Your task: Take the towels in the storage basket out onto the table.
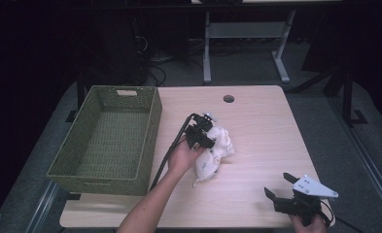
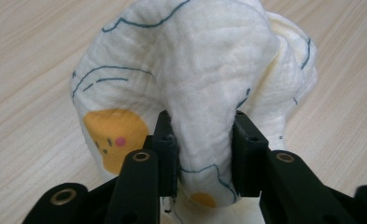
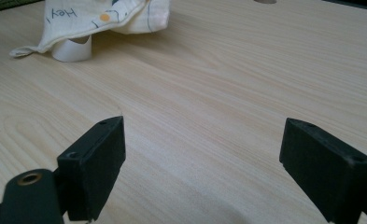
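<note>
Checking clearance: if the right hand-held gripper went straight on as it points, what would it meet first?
Probably bare table first; the right hand-held gripper is open, and the cloth lies farther off to the left. Depth is unclear.

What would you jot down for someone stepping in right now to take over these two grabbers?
Left gripper: jaws on either side of a bunched fold of the white printed cloth, mid-table.
Right gripper: open, holding nothing, near the table's front right edge.
Green basket: at the left, nothing in it.
Done: cloth seized.
Left: probably carry the cloth to the basket; a white ring-like thing sits under its edge.
</note>
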The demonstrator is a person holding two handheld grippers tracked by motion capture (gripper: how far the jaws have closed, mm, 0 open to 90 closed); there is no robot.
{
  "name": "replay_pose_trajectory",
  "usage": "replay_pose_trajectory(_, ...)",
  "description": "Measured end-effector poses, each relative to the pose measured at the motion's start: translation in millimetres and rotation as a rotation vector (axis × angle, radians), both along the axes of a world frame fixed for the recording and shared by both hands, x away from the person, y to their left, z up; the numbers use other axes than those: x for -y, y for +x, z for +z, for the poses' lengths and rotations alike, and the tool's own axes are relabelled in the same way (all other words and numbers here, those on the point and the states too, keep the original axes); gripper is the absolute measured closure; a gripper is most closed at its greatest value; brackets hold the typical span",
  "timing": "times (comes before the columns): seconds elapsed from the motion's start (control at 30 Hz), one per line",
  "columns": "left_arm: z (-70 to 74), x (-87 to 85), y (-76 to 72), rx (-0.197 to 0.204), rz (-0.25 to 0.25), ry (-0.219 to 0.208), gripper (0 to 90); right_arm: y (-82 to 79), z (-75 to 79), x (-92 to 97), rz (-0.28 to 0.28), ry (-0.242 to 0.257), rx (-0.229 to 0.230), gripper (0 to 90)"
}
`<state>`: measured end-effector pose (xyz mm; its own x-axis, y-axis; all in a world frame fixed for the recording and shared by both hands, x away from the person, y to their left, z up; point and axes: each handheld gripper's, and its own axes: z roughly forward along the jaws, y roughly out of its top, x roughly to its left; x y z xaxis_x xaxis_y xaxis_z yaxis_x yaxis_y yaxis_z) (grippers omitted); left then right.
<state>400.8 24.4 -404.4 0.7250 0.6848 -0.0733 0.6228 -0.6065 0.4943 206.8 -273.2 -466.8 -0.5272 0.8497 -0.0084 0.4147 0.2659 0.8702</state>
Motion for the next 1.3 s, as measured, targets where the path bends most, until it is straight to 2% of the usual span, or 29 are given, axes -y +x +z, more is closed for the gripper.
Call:
replay_pose_trajectory(0.27, -10.2, 5.6, -3.2, 0.014, -0.004, 0.058, 63.7, -1.2, 0.6, -0.9, 0.0, 0.003, 0.002, 13.9)
replay_pose_trajectory(0.37, -9.9, 6.1, -4.0, 0.021, -0.004, 0.065, 60.0, -0.8, 0.5, -1.4, 0.005, -0.002, 0.004, 13.9)
replay_pose_trajectory(0.47, -7.5, 5.3, -5.3, 0.022, -0.001, 0.035, 59.1, -0.7, 0.3, -2.0, 0.006, -0.005, 0.003, 13.9)
replay_pose_trajectory(0.67, -1.1, 1.5, -8.7, 0.051, 0.0, 0.022, 55.7, -0.8, 0.2, -2.3, 0.009, -0.006, 0.002, 13.9)
replay_pose_trajectory(0.9, 8.1, -12.4, -17.7, 0.074, 0.025, -0.082, 46.6, -0.5, 0.0, -3.5, 0.008, -0.011, 0.001, 13.9)
replay_pose_trajectory(1.07, 13.4, -23.4, -29.0, 0.1, 0.002, -0.12, 42.3, -1.1, 0.3, -3.4, 0.007, -0.009, 0.002, 13.9)
replay_pose_trajectory(1.13, 14.5, -27.0, -32.5, 0.119, 0.001, -0.118, 40.3, -1.0, 0.3, -3.2, 0.007, -0.01, 0.002, 13.9)
replay_pose_trajectory(1.3, 16.3, -40.4, -40.1, 0.139, 0.022, -0.176, 35.1, -1.6, 0.1, -3.9, 0.008, -0.015, 0.002, 13.9)
